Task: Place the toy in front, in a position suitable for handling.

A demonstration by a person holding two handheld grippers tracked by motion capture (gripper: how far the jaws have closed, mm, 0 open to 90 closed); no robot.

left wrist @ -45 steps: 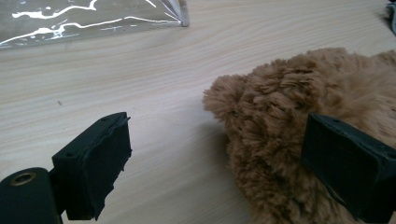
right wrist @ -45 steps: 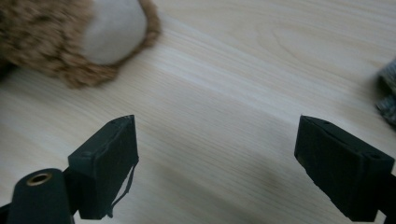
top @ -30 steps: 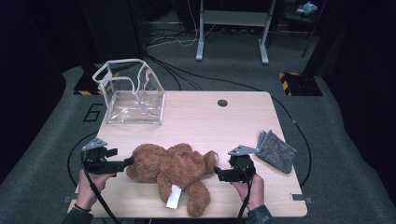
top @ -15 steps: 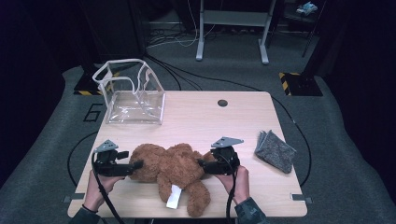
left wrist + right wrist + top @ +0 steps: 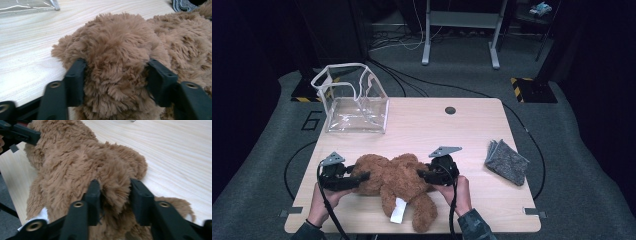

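The brown furry plush teddy bear (image 5: 397, 187) lay on the light wooden table (image 5: 437, 130), between my two grippers and close to my edge of the table. My left gripper (image 5: 358, 179) had just been closing its jaws, and in the left gripper view they pinched a rounded, fluffy part of the bear (image 5: 117, 72), with the fur pressed in on both sides. My right gripper (image 5: 423, 175) had also just been closing, and in the right gripper view its jaws squeezed a thick tuft of the bear (image 5: 112, 187) between them. A white fabric label (image 5: 397, 210) hung from the bear, below and between both grippers, toward me. Well beyond my left gripper, at the far side of the table, stood a clear plastic bag with white edging (image 5: 354, 102), open at the top. To the outer side of my right gripper, apart from it, lay a folded grey cloth (image 5: 507, 161). Farther ahead I saw a small dark round hole in the table (image 5: 450, 110).
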